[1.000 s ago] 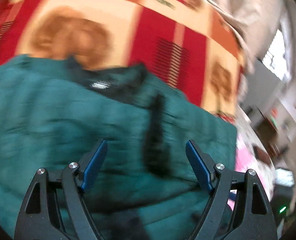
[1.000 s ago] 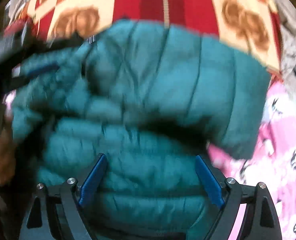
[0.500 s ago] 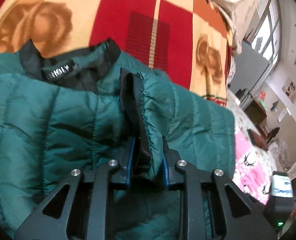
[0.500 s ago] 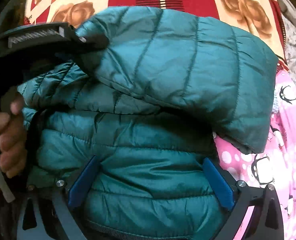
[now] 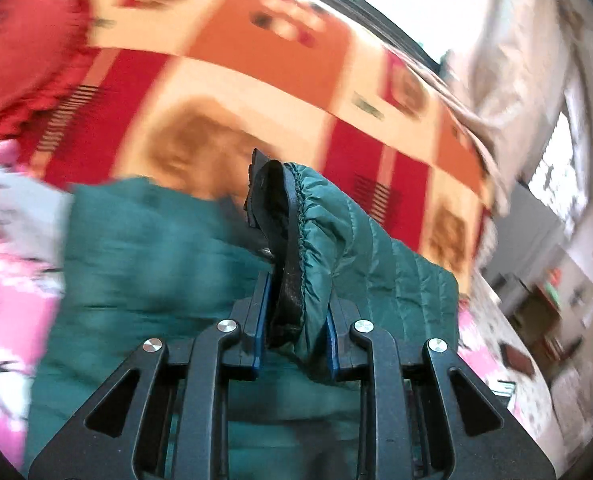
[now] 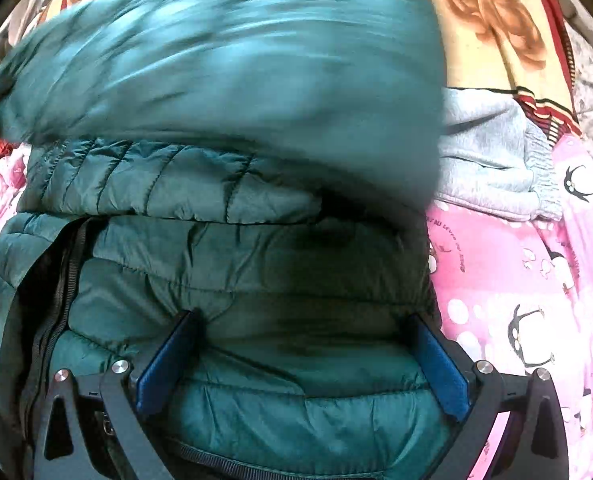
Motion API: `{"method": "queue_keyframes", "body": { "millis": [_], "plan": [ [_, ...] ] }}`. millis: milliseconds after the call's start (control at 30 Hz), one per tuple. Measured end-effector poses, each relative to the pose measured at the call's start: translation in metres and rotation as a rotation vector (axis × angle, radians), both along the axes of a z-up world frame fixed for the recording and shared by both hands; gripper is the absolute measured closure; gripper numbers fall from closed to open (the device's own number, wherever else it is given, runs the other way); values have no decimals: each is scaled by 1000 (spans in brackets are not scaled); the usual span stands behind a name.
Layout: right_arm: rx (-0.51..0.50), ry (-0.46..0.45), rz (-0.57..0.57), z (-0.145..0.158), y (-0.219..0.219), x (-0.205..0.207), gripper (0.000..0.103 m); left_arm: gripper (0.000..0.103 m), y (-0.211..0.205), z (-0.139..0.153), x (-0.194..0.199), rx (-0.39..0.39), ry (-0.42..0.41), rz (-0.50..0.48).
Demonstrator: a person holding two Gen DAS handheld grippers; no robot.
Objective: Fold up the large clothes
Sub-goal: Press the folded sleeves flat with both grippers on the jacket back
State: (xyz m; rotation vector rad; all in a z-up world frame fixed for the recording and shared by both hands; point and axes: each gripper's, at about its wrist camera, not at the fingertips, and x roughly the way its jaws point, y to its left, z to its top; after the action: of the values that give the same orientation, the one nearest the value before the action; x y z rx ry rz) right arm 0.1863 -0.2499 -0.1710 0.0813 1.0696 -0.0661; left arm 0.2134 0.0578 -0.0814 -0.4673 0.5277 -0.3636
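A teal quilted puffer jacket lies on the bed. My left gripper is shut on the jacket's sleeve cuff, a gathered teal end with a black lining that sticks up between the blue pads. In the right wrist view the same jacket fills the picture, and a blurred teal sleeve sweeps across its upper part. My right gripper stands wide open, its blue fingertips pressed down onto the jacket's lower body. A black zipper runs down the left side.
An orange, red and cream blanket with rose prints covers the far bed. A pink sheet with penguins lies under the jacket. A grey sweatshirt sits to the right. Windows and furniture are beyond.
My left gripper shut on the sleeve cuff and then carried it across the jacket, lifting slightly. The right gripper opened a little wider and stayed pressed on the jacket's lower part.
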Motion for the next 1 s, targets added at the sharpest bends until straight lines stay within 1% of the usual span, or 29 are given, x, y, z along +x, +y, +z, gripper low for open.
{"method": "queue_keyframes", "body": {
  "millis": [33, 100, 133, 167, 233, 267, 300, 333, 367, 400, 433, 500, 533, 567, 600, 633, 667, 700, 733, 767, 800, 833, 867, 900, 967, 1000],
  "plan": [
    [1, 0, 0, 0, -1, 0, 0, 82, 12, -3, -1, 0, 7, 33],
    [8, -1, -1, 0, -2, -1, 0, 82, 33, -15, 2, 34, 37, 104],
    [12, 0, -1, 0, -3, -1, 0, 82, 41, -25, 7, 50, 67, 139],
    [14, 0, 0, 1, -4, -1, 0, 82, 44, -37, 13, 57, 109, 158],
    [24, 3, 5, 4, -7, -1, 0, 79, 46, -61, 26, 59, 227, 164],
    [35, 7, 12, 7, -10, -1, 0, 79, 45, -66, 28, 55, 254, 164],
    [45, 6, 20, 10, -13, -1, 1, 78, 44, -64, 28, 59, 246, 169],
    [48, -14, 24, 18, -18, -2, 1, 72, 44, -61, 24, 68, 229, 179],
    [43, -42, 20, 25, -21, -4, 1, 68, 45, -56, 20, 80, 210, 202],
    [31, -86, 2, 38, -26, -6, 1, 62, 48, -51, 14, 88, 187, 243],
    [26, -116, -18, 47, -33, -7, 1, 56, 54, -45, 7, 87, 166, 304],
    [38, -183, -70, 67, -48, -8, 1, 49, 63, -33, -8, 69, 117, 423],
    [50, -216, -91, 75, -55, -7, 1, 48, 64, -26, -15, 65, 84, 475],
    [62, -249, -110, 80, -62, -6, 1, 47, 60, -18, -20, 69, 47, 493],
    [71, -277, -130, 85, -66, -3, 1, 47, 51, -12, -22, 80, 12, 470],
    [82, -299, -147, 87, -70, 2, 4, 47, 44, -8, -20, 98, -10, 427],
    [100, -314, -145, 88, -71, 7, 9, 47, 28, -5, -15, 133, -26, 349],
    [120, -322, -120, 89, -68, 15, 25, 47, 10, -6, -8, 173, -27, 269],
    [136, -324, -95, 87, -66, 25, 32, 47, -2, -8, -3, 202, -24, 226],
    [131, -323, -74, 86, -61, 35, 32, 47, -13, -11, 4, 233, -13, 193],
    [120, -324, -60, 83, -52, 40, 32, 47, -22, -18, 12, 269, 18, 185],
    [110, -318, -37, 77, -44, 46, 32, 47, -26, -27, 21, 313, 63, 208],
    [88, -286, -12, 68, -36, 56, 32, 47, -26, -36, 30, 347, 112, 233],
    [53, -240, -13, 55, -30, 62, 32, 47, -22, -45, 37, 352, 169, 246],
    [25, -169, -24, 31, -27, 72, 23, 47, -11, -59, 45, 338, 241, 264],
    [47, -143, -40, 19, -29, 76, 13, 47, -6, -63, 46, 323, 263, 274]
  ]
}}
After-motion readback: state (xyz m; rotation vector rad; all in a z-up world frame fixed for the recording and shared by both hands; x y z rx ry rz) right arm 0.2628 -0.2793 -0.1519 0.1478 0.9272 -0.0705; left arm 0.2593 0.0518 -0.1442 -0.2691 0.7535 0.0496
